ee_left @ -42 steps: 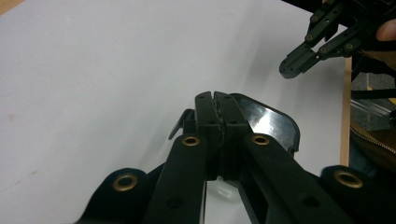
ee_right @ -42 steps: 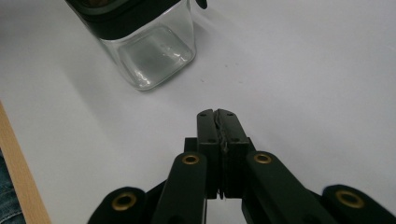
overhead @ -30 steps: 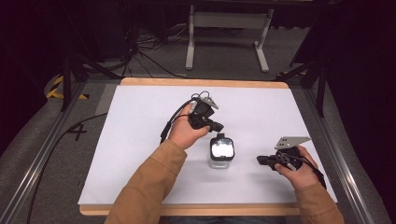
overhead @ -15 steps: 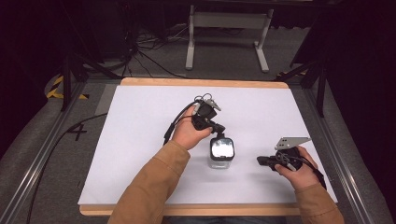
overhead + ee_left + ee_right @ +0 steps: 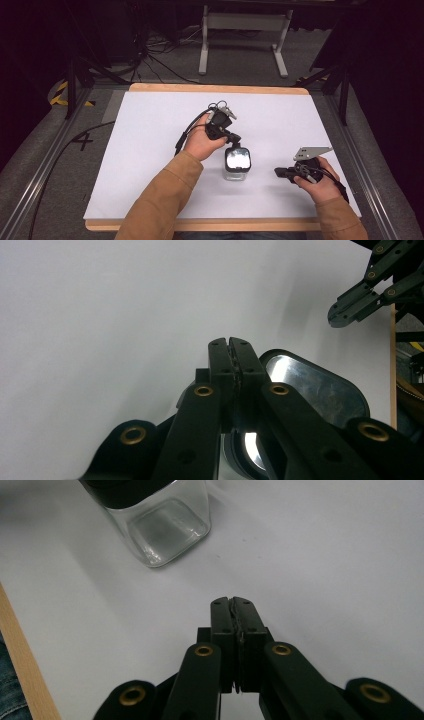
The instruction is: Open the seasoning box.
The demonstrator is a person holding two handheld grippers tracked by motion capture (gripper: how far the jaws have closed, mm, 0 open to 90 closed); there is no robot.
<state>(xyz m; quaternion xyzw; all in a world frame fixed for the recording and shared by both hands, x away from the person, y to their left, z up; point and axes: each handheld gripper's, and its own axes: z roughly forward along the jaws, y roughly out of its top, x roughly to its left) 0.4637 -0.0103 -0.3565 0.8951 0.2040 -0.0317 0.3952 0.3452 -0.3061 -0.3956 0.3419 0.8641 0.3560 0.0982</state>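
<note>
The white worktop, edged in pale wood, carries one container: a small square glass jar with clear walls and a black collar at its top, standing upright a little toward the person's side of the middle. In the right gripper view the jar looks empty, its base showing plainly through the glass; in the high view its top shines bright, and the left gripper view shows that top as a rounded, reflective surface ringed in black, though whether it is a lid or an open mouth I cannot tell. There are two claws, one in each hand. The left claw hangs just above the far rim of the jar, pointing down at it, and its jaws are pressed together with nothing between them. The right claw lies low over the worktop just to the right of the jar, apart from it and pointing toward it; its jaws are likewise closed on nothing, with the jar ahead of them and to their left in that view.
</note>
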